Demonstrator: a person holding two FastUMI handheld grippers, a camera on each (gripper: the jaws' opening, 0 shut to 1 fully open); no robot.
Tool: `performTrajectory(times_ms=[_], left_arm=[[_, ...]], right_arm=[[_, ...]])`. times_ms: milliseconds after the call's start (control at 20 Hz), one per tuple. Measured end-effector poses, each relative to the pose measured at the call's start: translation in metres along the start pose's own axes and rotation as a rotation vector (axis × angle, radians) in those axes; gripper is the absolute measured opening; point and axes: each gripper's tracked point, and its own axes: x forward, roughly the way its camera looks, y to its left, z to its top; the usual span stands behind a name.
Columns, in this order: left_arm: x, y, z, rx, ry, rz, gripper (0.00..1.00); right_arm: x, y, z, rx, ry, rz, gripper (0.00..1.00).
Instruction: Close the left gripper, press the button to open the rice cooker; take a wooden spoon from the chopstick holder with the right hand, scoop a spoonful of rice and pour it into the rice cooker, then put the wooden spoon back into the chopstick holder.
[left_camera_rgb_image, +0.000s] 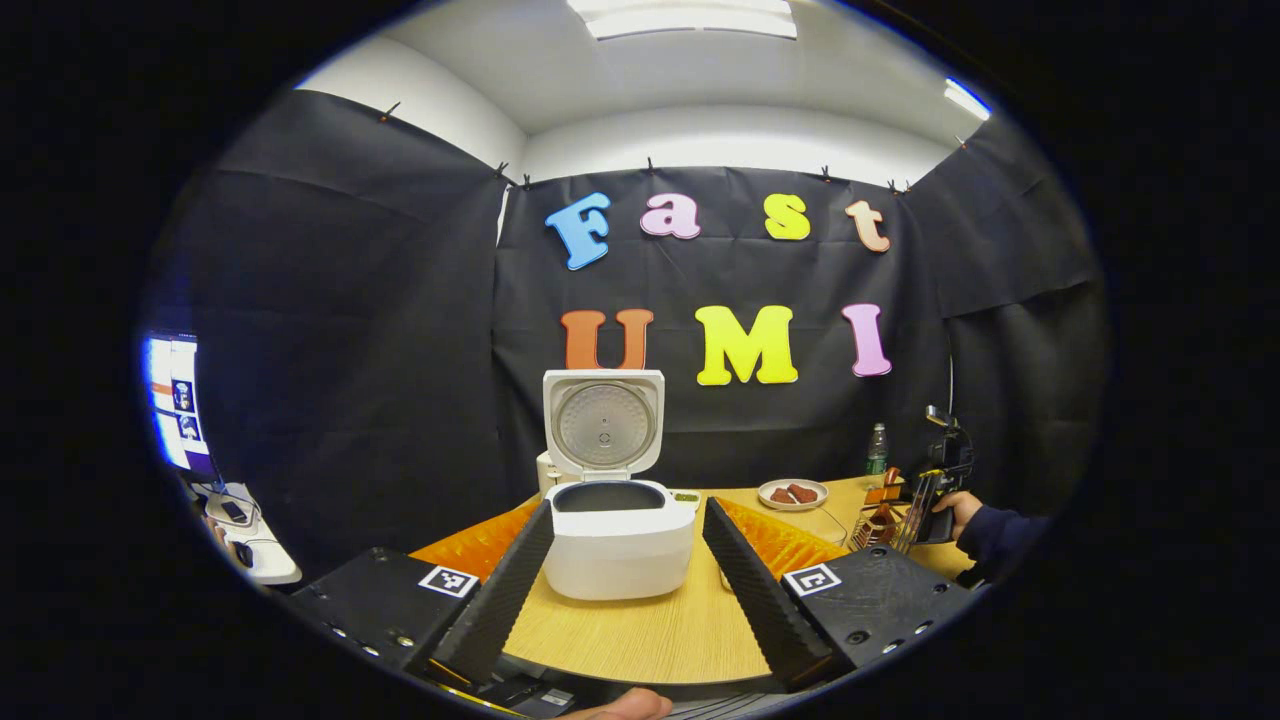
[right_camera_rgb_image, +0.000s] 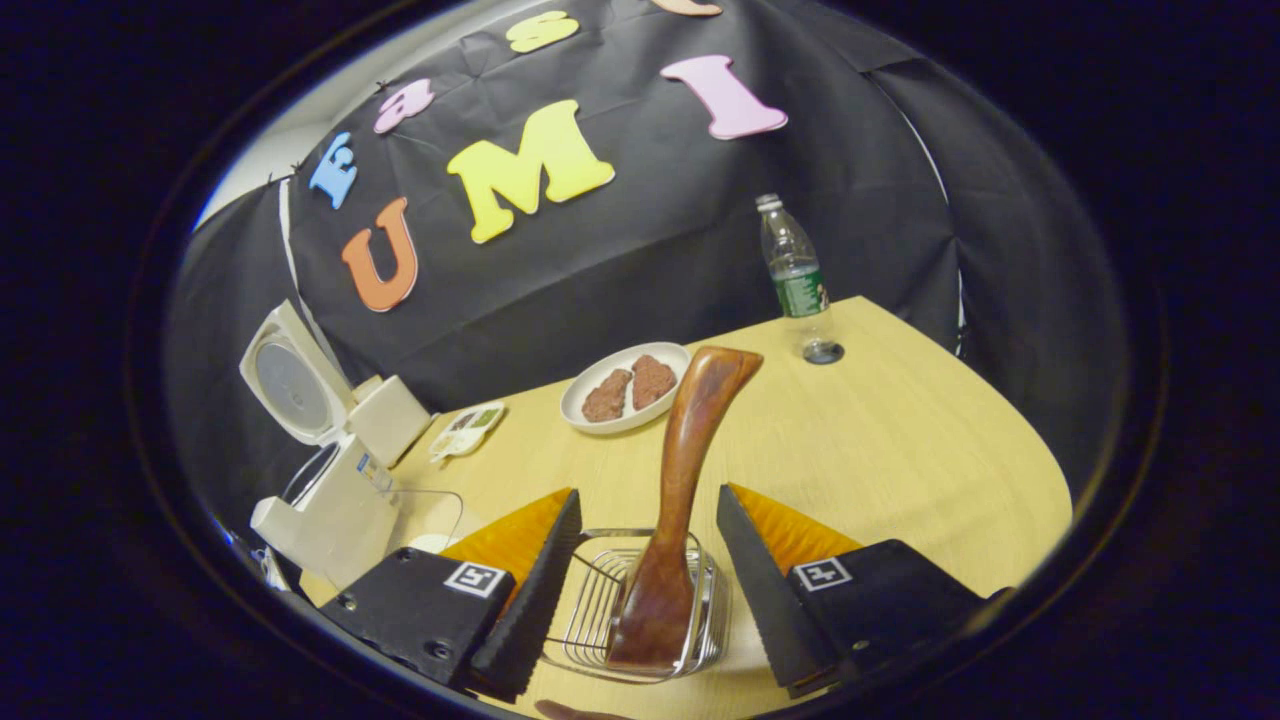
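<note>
The right claw (right_camera_rgb_image: 648, 560) is spread wide, its fingers either side of the wooden spoon (right_camera_rgb_image: 672, 500) without touching it; the spoon stands in the wire chopstick holder (right_camera_rgb_image: 590, 625), handle leaning away. The left claw (left_camera_rgb_image: 625, 580) is also spread, level, with the rice cooker (left_camera_rgb_image: 618, 535) beyond it on the counter (left_camera_rgb_image: 650, 630). The cooker's lid (left_camera_rgb_image: 603, 422) stands up, so the button press looks done. Left: grip the spoon, scoop rice, pour it into the cooker and return the spoon. A plate of brown food (right_camera_rgb_image: 627, 385) and a water bottle (right_camera_rgb_image: 797, 275) sit beyond the holder
</note>
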Motion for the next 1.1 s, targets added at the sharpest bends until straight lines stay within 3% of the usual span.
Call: performTrajectory(times_ms=[50,200,250,300,400,600,750,800,900,1100], left_arm=[[-0.001,0.001,0.000,-0.001,-0.001,-0.003,0.95],[-0.001,0.002,-0.003,-0.001,0.002,-0.019,0.95],[-0.001,0.005,-0.006,-0.005,0.006,-0.014,0.95],[0.001,0.007,-0.007,-0.011,0.009,-0.009,0.96],[0.003,0.008,-0.012,-0.029,0.020,-0.009,0.95],[0.004,0.008,-0.017,-0.029,0.029,-0.008,0.95],[0.003,0.006,-0.015,-0.028,0.022,-0.011,0.95],[0.003,0.006,-0.014,-0.031,0.022,-0.013,0.95],[0.002,0.005,-0.018,-0.033,0.027,-0.018,0.95],[-0.002,0.001,-0.018,-0.041,0.032,-0.035,0.95]], right_arm=[[0.002,0.002,-0.001,0.001,-0.005,0.016,0.88],[0.008,-0.001,0.004,-0.016,-0.022,0.007,0.72],[0.009,0.000,0.005,-0.027,-0.029,0.008,0.75],[0.011,0.002,0.006,-0.041,-0.024,0.018,0.66],[0.013,0.002,0.004,-0.041,-0.019,0.026,0.61],[0.012,-0.002,0.005,-0.044,-0.021,0.002,0.55],[0.009,-0.011,0.012,-0.039,-0.049,-0.033,0.42],[0.003,-0.009,0.014,-0.021,-0.055,-0.031,0.30],[0.001,0.002,0.014,0.002,-0.074,-0.001,0.20],[-0.008,0.000,0.016,0.019,-0.083,-0.047,0.16]])
